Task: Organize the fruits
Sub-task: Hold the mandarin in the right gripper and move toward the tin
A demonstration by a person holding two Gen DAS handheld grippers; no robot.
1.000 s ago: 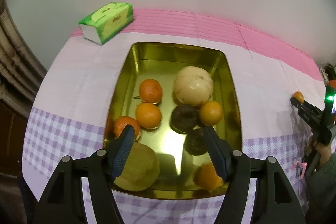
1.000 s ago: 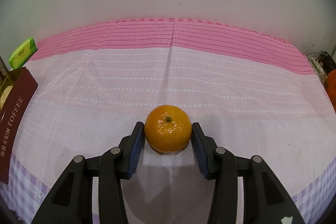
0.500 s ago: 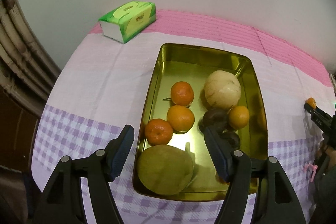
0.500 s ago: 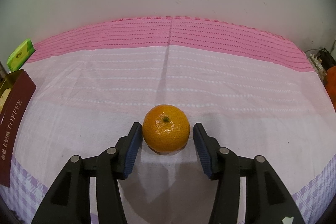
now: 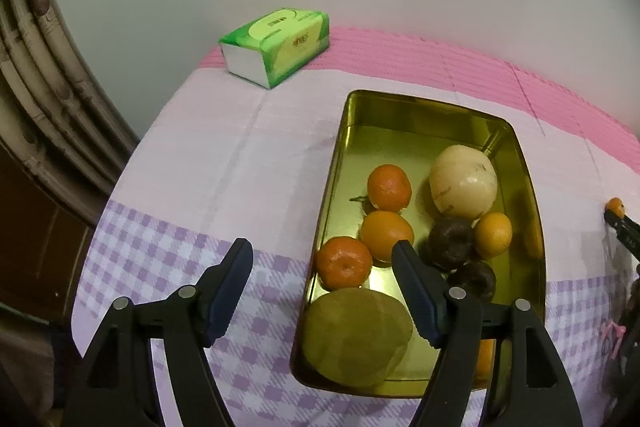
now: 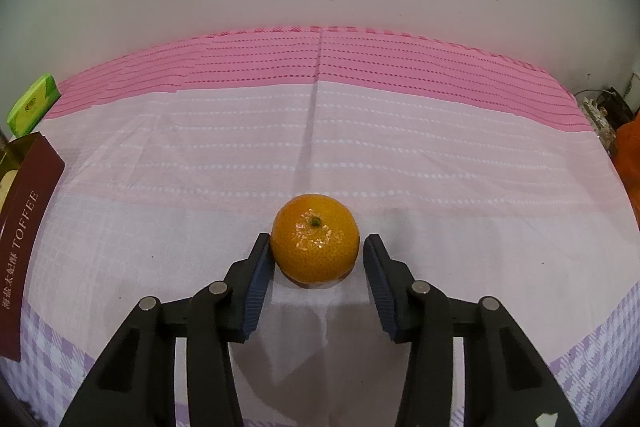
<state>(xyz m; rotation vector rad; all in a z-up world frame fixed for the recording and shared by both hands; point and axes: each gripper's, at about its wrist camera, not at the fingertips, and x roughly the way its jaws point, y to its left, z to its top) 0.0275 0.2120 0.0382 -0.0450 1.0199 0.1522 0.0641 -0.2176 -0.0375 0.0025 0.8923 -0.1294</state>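
Note:
A gold tin tray holds several fruits: tangerines, a pale round melon, dark fruits and a green-brown pear at the near end. My left gripper is open and empty, above the tray's near left edge. In the right wrist view a tangerine sits on the cloth between the fingers of my right gripper. That gripper is open: the left pad touches or nearly touches the fruit, the right pad stands apart. It shows small in the left wrist view.
A green tissue pack lies at the back left, also in the right wrist view. The tray's dark red "TOFFEE" side is at the left. Clutter and an orange object sit at the table's right edge.
My left gripper has moved left and back, so the tray now lies to the right. My right gripper's fingers have opened from the tangerine, which stays on the cloth.

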